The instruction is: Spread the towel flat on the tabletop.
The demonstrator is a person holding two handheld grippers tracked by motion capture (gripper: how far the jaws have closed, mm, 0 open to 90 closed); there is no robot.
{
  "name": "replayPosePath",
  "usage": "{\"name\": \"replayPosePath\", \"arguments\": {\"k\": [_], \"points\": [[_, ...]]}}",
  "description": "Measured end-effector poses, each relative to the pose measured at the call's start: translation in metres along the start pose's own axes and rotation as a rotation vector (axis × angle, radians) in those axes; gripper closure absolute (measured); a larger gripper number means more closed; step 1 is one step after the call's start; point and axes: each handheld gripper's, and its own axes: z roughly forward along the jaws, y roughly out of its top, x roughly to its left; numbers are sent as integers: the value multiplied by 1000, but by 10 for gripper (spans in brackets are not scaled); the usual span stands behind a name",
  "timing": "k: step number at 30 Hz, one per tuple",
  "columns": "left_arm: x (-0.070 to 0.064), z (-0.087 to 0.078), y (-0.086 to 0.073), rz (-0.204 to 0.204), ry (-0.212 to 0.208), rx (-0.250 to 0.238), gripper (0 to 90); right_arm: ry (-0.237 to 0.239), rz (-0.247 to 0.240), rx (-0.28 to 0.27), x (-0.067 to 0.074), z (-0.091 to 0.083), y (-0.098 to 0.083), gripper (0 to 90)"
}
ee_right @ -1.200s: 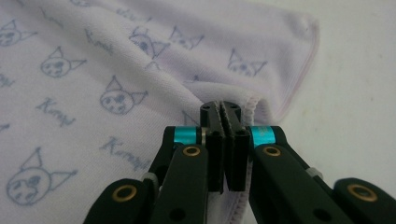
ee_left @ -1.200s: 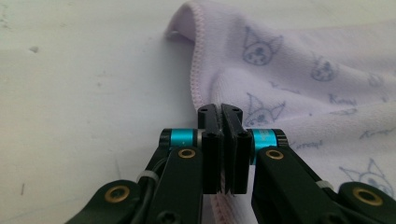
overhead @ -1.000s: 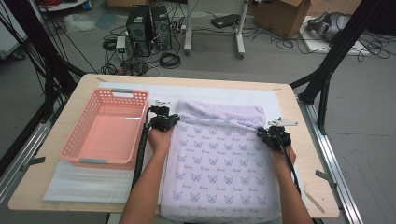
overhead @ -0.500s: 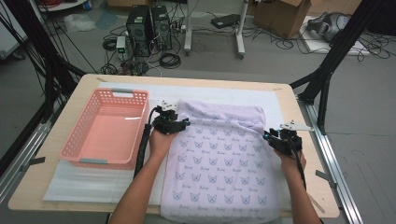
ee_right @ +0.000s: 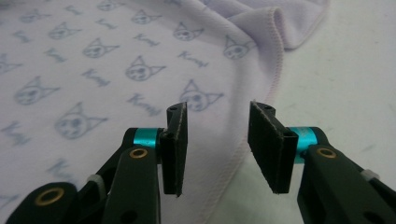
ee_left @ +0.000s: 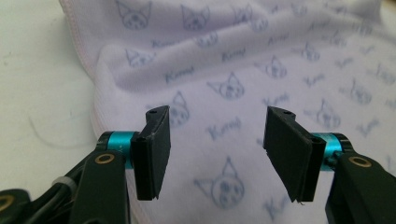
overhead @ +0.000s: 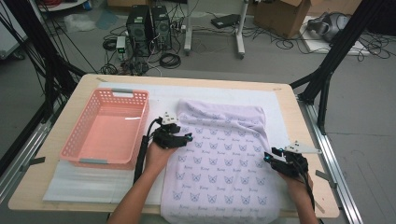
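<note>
Two sets of jaws are mine, one in each hand, and both have just been opening with nothing gripped between them. My landmark is the lilac towel (overhead: 219, 158), printed with small cat faces, which lies spread flat on the white mat (overhead: 154, 100) covering the table (overhead: 65, 105); its near end hangs over the table's front edge and its far end is bunched into soft folds.

My left gripper (overhead: 187, 138) sits at the towel's left edge, about halfway along it, with my left hand (overhead: 158, 156) behind it on the mat. In the left gripper view its jaws stand well apart over the printed cloth, close above it, the pink-stitched hem running just beside the left-hand pad; whether the pads brush the fabric I cannot tell.

My right gripper (overhead: 272, 156) sits at the towel's right edge, a little nearer the front of the table than the left one. In the right gripper view (ee_right: 217, 140) its jaws stand parted astride the hem, one pad over the cloth and the other over the bare mat, released and holding nothing. The towel's folded far corner shows beyond them.

Left of the towel, just past my left gripper, a pink plastic basket (overhead: 74, 144) stands on the mat.
</note>
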Motion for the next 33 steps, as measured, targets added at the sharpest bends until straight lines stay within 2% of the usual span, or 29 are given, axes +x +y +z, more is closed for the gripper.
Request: {"name": "replayPosePath", "arguments": {"k": [1, 4, 9, 11, 18, 21, 23, 27, 29, 31, 33], "points": [[-2, -3, -3, -17, -11, -3, 420, 1, 5, -4, 3, -3, -2, 575], [-8, -18, -13, -33, -24, -23, 419, -11, 1, -2, 8, -14, -9, 576], [-13, -38, -31, -33, -48, -13, 413, -12, 53, -38, 12, -39, -16, 579], [-15, -46, -38, -40, -52, -17, 412, -20, 43, -36, 15, -45, -19, 579], [-28, -67, -58, -34, -54, 6, 410, -7, 16, 20, 28, -51, -33, 578], [-33, -76, -67, -20, -33, 17, 408, 2, 12, 35, 33, -53, -38, 577], [-32, -83, -73, -29, -23, 14, 407, 6, 12, 41, 37, -55, -41, 577], [-31, -91, -85, -65, -21, 35, 409, -13, -24, 81, 43, -55, -46, 582], [-34, -91, -91, -55, -25, 36, 413, -9, -11, 76, 44, -56, -48, 612], [-35, -92, -95, -44, -19, 12, 410, -9, 10, 72, 45, -57, -49, 643], [-36, -92, -95, -47, 5, 9, 437, 1, 15, 74, 45, -58, -50, 725]]}}
